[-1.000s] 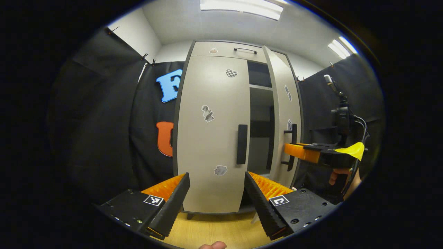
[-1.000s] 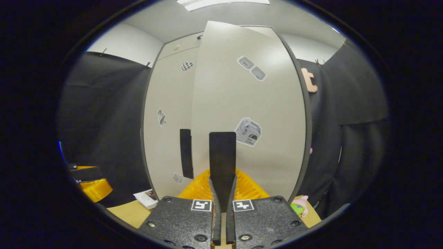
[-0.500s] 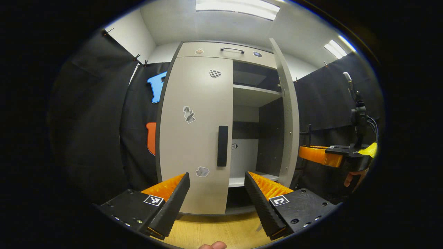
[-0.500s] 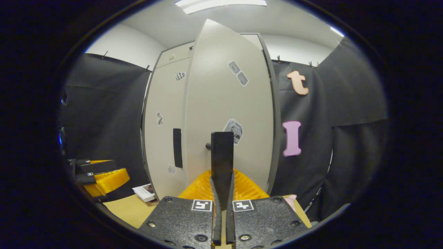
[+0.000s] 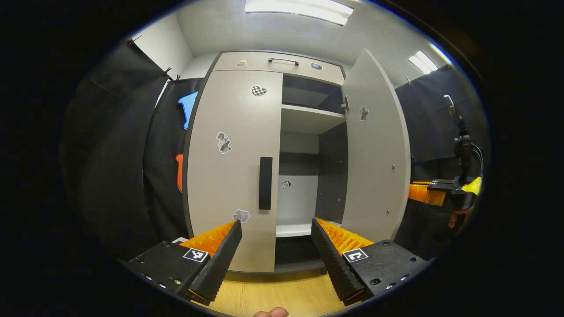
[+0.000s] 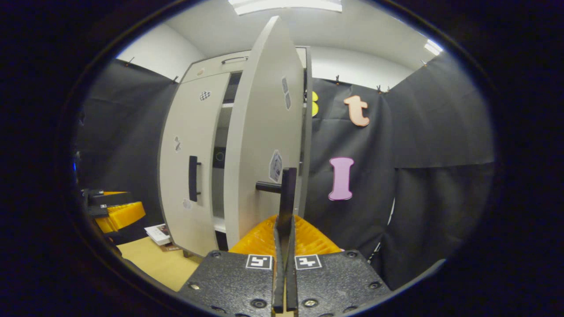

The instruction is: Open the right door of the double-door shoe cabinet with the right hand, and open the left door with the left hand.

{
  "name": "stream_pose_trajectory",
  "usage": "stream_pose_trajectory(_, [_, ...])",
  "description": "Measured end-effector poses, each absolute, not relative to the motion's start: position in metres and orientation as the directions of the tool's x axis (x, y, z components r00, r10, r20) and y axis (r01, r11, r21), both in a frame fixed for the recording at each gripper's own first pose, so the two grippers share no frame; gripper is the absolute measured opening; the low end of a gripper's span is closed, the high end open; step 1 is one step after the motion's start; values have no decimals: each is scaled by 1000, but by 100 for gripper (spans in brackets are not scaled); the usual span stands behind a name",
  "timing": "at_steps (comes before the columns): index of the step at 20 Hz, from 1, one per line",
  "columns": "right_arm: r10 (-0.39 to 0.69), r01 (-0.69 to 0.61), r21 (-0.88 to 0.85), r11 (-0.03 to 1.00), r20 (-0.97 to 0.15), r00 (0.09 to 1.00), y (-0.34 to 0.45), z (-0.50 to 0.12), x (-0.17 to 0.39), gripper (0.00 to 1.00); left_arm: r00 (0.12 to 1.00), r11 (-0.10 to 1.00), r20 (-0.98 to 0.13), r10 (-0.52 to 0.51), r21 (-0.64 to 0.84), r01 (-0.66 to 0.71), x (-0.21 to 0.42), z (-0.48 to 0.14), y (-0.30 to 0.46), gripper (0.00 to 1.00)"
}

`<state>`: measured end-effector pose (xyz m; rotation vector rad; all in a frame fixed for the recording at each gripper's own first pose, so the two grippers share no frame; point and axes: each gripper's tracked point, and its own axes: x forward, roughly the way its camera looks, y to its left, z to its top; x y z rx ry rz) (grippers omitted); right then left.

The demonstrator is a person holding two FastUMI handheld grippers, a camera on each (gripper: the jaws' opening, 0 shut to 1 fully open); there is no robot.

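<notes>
The right gripper (image 6: 284, 229) is pinching the right door's (image 6: 260, 145) handle (image 6: 288, 189) while the left gripper (image 5: 276, 246), jaws spread and empty, is facing the closed left door (image 5: 233, 167), a stiff hinged panel best taken by its black bar handle (image 5: 265, 183).

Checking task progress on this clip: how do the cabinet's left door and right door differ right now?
The right door is swung wide open, baring the shelves; the left door is shut. The right gripper is clamped on the right door's handle; the left door's handle is untouched, with the open left gripper short of it. Both carry stickers.
</notes>
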<state>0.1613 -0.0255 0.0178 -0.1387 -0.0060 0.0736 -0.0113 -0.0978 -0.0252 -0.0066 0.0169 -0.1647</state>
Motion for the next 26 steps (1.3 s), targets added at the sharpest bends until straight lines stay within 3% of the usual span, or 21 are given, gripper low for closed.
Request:
stream_pose_trajectory(2, [2,0,-151,989,14,1000,-47,21,160,4,987,987,-18,-161,-11,161,-12,-26,-98,95])
stream_pose_trajectory(5, [69,-69,-44,997,2,998,-39,16,164,4,987,988,-25,-156,-10,156,-13,-27,-97,95])
stream_pose_trajectory(13, [50,-49,-108,993,14,999,-47,14,162,4,992,993,-24,-121,2,121,-20,-23,-87,95])
stream_pose_trajectory(19, [12,-6,-101,995,57,998,-53,18,98,4,995,995,-23,-100,8,100,-21,-24,-79,95])
stream_pose_trajectory(22, [87,-83,-86,993,47,995,-15,17,66,4,995,996,-42,-88,-25,87,-17,-32,-71,95])
stream_pose_trajectory(26, [193,-189,-79,979,41,980,46,13,76,4,995,995,-54,-84,-48,82,-13,-35,-64,95])
